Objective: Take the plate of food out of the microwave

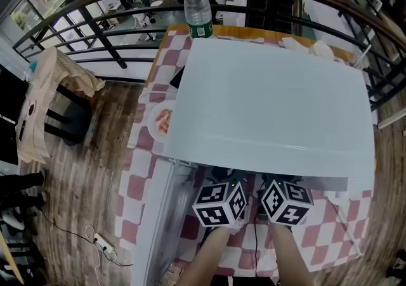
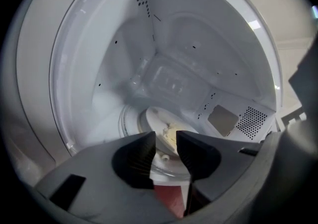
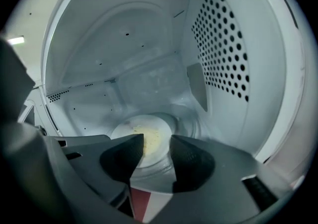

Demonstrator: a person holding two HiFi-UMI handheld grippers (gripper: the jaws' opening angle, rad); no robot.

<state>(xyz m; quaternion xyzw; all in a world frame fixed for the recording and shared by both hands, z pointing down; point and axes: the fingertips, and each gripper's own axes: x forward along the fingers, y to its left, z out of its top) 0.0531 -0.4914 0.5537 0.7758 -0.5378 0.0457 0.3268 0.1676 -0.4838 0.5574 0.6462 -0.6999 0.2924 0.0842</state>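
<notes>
A wood-floored gallery with black railings (image 1: 104, 42); on it stands a table (image 1: 136, 186) under a red-and-white checked cloth, a water bottle (image 1: 198, 9) at its far edge, and a white microwave (image 1: 266, 101) seen from above, its door (image 1: 166, 215) swung open to the left.

Both grippers point into the open front. The left gripper (image 2: 166, 141) has its jaws apart with nothing between the pads; the right gripper (image 3: 156, 146) likewise stands wide and empty.

The plate (image 3: 141, 131) lies flat on the glass turntable (image 3: 166, 166) at the middle of the oven floor, just beyond both sets of jaws; a yellowish patch of food (image 3: 149, 138) sits on it; neither gripper touches it.

The plate looks stiff, glazed and breakable, so probably slippery under the pads and fairly weighty for a one-sided pinch; it may also be hot. The near rim seems the place to take hold, one gripper to each side, pads closing over the lip; keep it level so the food does not slide; the turntable may sit loose, so the plate likely needs lifting clear rather than dragging.
</notes>
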